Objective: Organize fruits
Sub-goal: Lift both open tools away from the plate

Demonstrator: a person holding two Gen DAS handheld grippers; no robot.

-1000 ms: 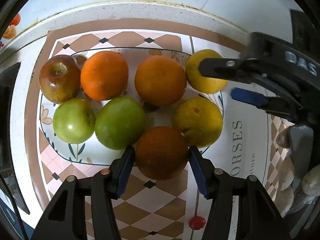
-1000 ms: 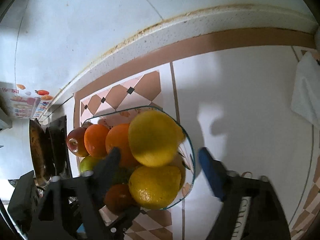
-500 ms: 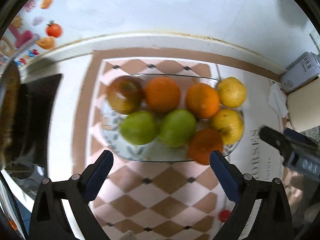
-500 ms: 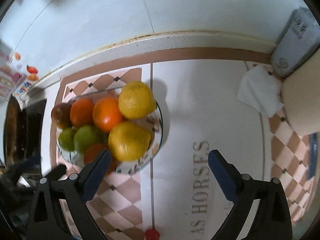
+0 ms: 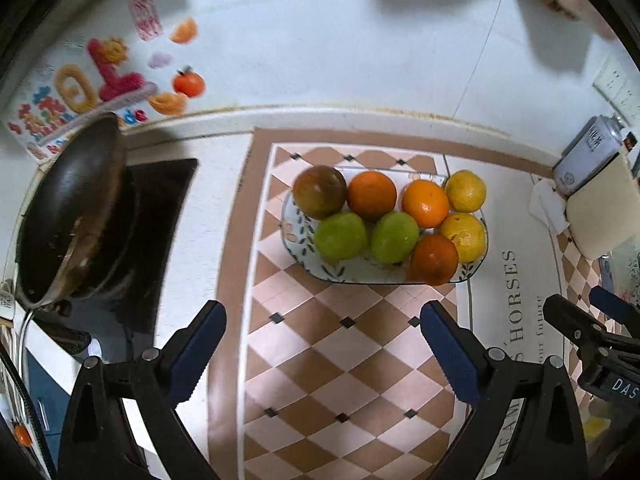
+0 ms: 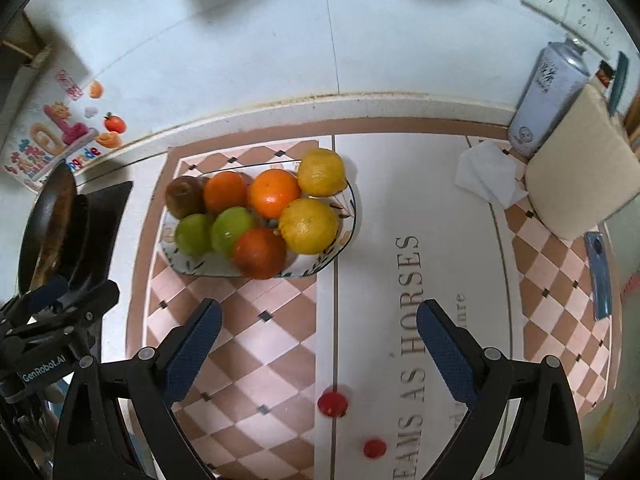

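Fruits fill an oblong glass plate (image 5: 298,258) on the checkered mat (image 5: 320,360), sorted by colour: 1 dark red apple (image 5: 319,192) and 2 oranges (image 5: 371,195) along the back, 2 green apples (image 5: 340,235) in front, a darker orange (image 5: 434,259) at the near right corner, and 2 yellow citrus (image 5: 465,191) at the right end. Grouping like with like suggests the sorting is essentially complete. The left gripper (image 5: 323,354) hovers well short of the plate, jaws spread wide and holding nothing. The right gripper (image 6: 318,350) is likewise wide apart and empty, over the mat's lettering. A dark wok (image 5: 68,216) sits on the stove at the left; a spray can (image 6: 548,96) stands by the wall.
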